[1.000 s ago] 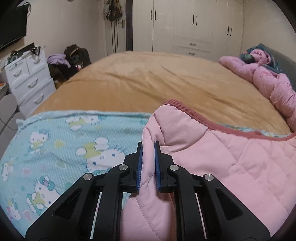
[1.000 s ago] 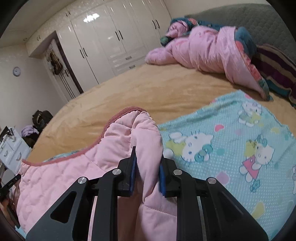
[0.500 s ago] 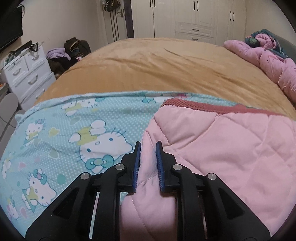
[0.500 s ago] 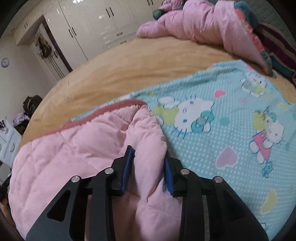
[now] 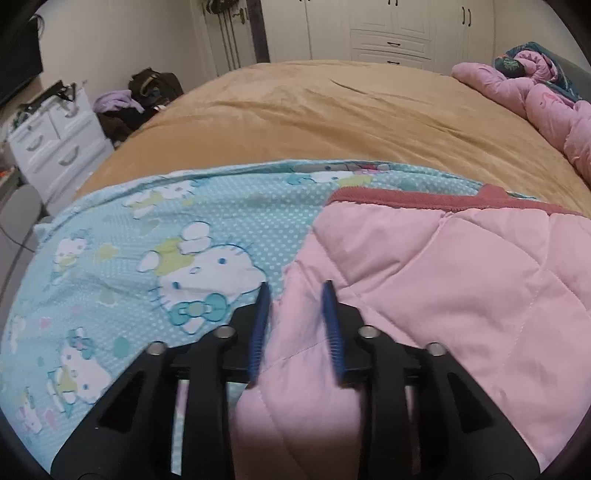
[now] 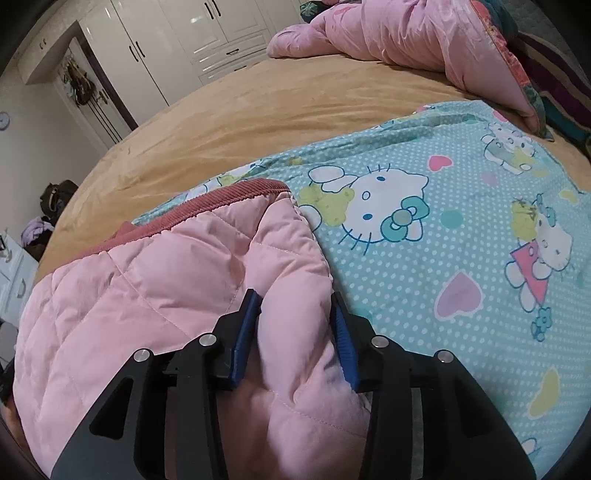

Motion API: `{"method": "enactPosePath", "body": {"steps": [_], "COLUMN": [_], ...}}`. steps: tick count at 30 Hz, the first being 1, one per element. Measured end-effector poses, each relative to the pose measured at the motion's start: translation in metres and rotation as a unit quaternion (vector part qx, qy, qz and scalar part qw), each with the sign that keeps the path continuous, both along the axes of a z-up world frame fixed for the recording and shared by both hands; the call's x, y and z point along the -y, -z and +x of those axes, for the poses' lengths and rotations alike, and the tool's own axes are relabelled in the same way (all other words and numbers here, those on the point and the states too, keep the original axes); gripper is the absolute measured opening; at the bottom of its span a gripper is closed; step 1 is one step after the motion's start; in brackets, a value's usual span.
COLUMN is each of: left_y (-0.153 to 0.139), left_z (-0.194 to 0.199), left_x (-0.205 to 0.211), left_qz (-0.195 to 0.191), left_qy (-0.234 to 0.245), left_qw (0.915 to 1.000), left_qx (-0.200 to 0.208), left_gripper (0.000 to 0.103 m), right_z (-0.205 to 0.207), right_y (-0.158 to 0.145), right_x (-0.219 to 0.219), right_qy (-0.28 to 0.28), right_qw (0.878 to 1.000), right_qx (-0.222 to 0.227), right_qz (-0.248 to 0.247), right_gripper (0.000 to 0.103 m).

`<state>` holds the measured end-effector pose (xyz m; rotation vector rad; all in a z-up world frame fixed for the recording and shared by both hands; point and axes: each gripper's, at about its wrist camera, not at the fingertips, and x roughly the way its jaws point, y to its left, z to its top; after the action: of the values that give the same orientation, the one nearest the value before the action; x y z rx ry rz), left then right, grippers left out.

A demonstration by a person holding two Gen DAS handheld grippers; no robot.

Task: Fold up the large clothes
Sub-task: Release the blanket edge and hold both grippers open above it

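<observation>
We see a wide bed (image 5: 332, 110) under a tan cover, filling most of both views. White wardrobes (image 6: 207, 37) line the far wall, and a white chest of drawers (image 5: 55, 147) stands off the bed's left side in the left wrist view. A rumpled pink duvet (image 6: 388, 33) is heaped at the far right of the bed.

On the near part of the bed lies a turquoise quilt (image 5: 129, 258) printed with white cartoon cats, spread flat. Its pink quilted underside (image 5: 461, 295) is folded over on top of it, so the dark pink corded hem (image 5: 424, 199) runs across just short of the turquoise far edge.

The left gripper (image 5: 295, 295) sits at the left edge of the pink fold. Its blue pads stand apart with pink fabric bulging between them; the pads look blurred, so we cannot say whether they touch the cloth. The right gripper (image 6: 295, 306) straddles the fold's right edge, its pads spread wide around a puff of pink fabric, released rather than pinching.
</observation>
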<state>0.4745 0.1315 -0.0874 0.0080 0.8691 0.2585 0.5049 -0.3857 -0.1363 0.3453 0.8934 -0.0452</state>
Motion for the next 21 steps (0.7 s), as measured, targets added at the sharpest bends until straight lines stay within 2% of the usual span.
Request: {"method": "enactPosePath", "body": {"steps": [1,2,3,4,8,10,13,16,21], "left_y": [-0.003,-0.007,-0.013,-0.017,-0.037,-0.051,-0.071,-0.088,-0.101], "left_z": [-0.004,-0.008,-0.016,-0.022,-0.053,-0.073,-0.1,-0.129,-0.164], "left_x": [-0.002,-0.006,-0.013,-0.017,-0.02,-0.016,-0.004,0.011,0.051], "left_qz": [0.005,0.004,-0.014,-0.03,-0.029,-0.031,-0.041,-0.054,-0.091], "left_qy": [-0.008,-0.019,-0.023,-0.022,-0.03,-0.027,-0.02,-0.006,0.044], "left_qw": [0.9999,0.9998,0.9996,0.9992,0.9987,0.9982,0.9969,0.9951,0.9899], "left_qx": [0.002,0.002,0.008,0.013,0.029,0.044,0.064,0.083,0.1], "left_gripper": [0.06,0.07,0.077,0.077,0.086,0.094,0.094,0.094,0.094], "right_z": [-0.004,-0.008,-0.021,-0.033,-0.064,-0.081,-0.104,-0.132,-0.168], "right_y": [-0.006,-0.011,-0.023,-0.033,-0.054,-0.065,-0.079,-0.093,-0.107], "right_x": [0.002,0.004,0.007,0.008,0.01,0.008,0.003,-0.016,-0.07], "right_qy": [0.009,0.018,0.033,0.035,0.017,0.011,0.008,-0.024,-0.077], "right_qw": [1.0,1.0,0.998,0.997,0.996,0.995,0.994,0.992,0.985], "right_qx": [-0.004,0.001,0.026,0.051,0.072,0.084,0.103,0.121,0.152], "right_qz": [-0.01,-0.021,-0.044,-0.056,-0.052,-0.046,-0.025,0.001,-0.019], "right_gripper": [0.055,0.078,0.087,0.093,0.093,0.094,0.096,0.096,0.095]}}
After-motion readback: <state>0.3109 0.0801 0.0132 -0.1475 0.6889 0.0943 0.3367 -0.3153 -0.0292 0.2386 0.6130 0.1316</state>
